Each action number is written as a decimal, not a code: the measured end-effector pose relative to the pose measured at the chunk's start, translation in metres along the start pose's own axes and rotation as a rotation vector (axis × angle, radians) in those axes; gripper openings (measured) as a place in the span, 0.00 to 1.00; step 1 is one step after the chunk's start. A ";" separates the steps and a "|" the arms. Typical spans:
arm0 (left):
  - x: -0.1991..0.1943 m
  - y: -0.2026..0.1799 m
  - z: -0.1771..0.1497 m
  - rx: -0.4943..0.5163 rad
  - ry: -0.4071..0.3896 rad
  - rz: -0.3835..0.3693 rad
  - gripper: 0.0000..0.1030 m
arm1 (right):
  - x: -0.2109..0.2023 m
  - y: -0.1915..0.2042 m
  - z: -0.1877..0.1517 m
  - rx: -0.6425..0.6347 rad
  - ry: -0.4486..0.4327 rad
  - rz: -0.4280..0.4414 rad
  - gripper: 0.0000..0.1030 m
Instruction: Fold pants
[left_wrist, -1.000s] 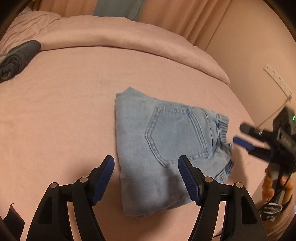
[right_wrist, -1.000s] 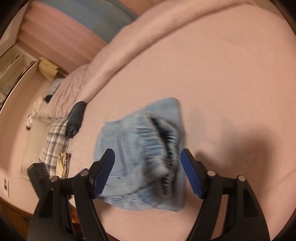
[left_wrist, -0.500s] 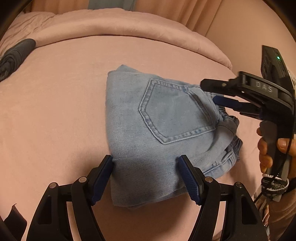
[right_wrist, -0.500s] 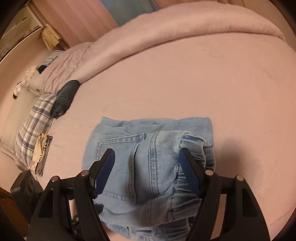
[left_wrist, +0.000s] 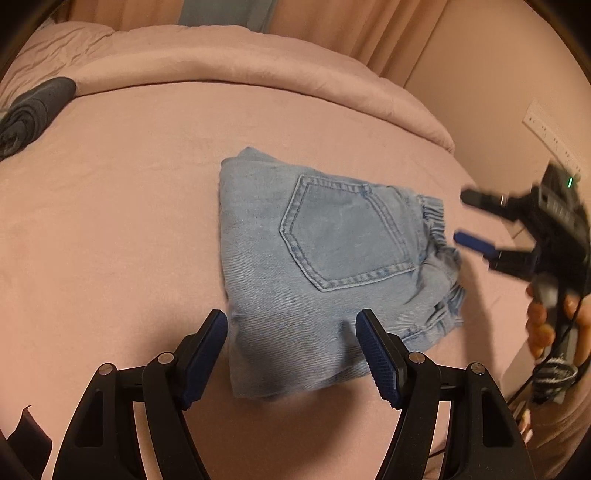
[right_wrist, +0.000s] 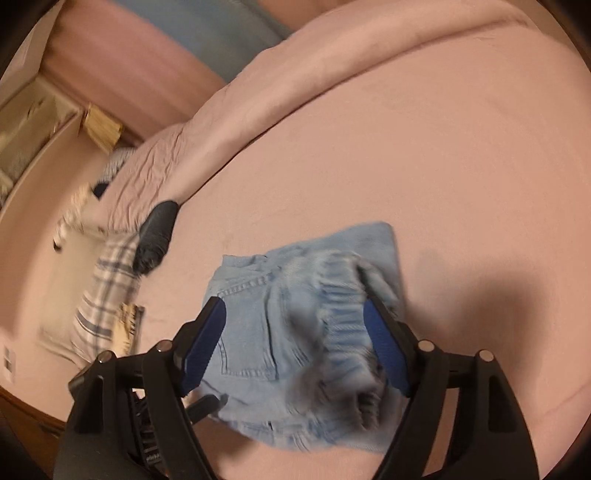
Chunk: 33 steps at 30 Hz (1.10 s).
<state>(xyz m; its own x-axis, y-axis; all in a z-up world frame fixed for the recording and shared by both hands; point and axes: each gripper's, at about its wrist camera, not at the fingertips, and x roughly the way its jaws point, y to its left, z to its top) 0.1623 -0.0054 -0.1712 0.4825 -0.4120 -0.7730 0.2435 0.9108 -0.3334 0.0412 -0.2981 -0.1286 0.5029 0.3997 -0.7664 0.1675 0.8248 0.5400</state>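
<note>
The light blue denim pants (left_wrist: 317, 266) lie folded into a compact square on the pink bed, back pocket up, elastic waistband to the right. My left gripper (left_wrist: 291, 350) is open and empty, its fingers held above the fold's near edge. My right gripper (left_wrist: 469, 221) shows in the left wrist view, open and empty, just right of the waistband. In the blurred right wrist view my right gripper (right_wrist: 295, 343) hangs open over the pants (right_wrist: 295, 332), waistband nearest.
A rolled dark grey garment (left_wrist: 29, 110) lies at the bed's far left, also visible in the right wrist view (right_wrist: 155, 236). A folded pink duvet (left_wrist: 240, 62) runs along the bed's far side. A plaid pillow (right_wrist: 107, 295) lies at the left. A wall outlet strip (left_wrist: 546, 133) is on the right.
Both grippers have drawn back from the folded pants. The right gripper, which reached over the waistband half a second ago, is now off to the right. The pants lie still.
</note>
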 end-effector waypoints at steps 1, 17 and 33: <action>-0.001 0.001 0.000 -0.006 -0.004 -0.007 0.69 | -0.004 -0.008 -0.003 0.028 0.002 0.003 0.76; -0.011 0.022 0.014 -0.137 -0.014 -0.090 0.72 | -0.009 -0.028 -0.023 0.094 0.057 0.030 0.80; 0.008 0.034 0.035 -0.195 0.019 -0.128 0.80 | 0.000 -0.040 -0.019 0.101 0.102 0.005 0.93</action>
<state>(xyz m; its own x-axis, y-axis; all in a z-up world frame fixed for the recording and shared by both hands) 0.2041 0.0209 -0.1694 0.4420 -0.5253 -0.7272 0.1338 0.8402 -0.5255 0.0185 -0.3237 -0.1567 0.4165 0.4465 -0.7919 0.2517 0.7804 0.5724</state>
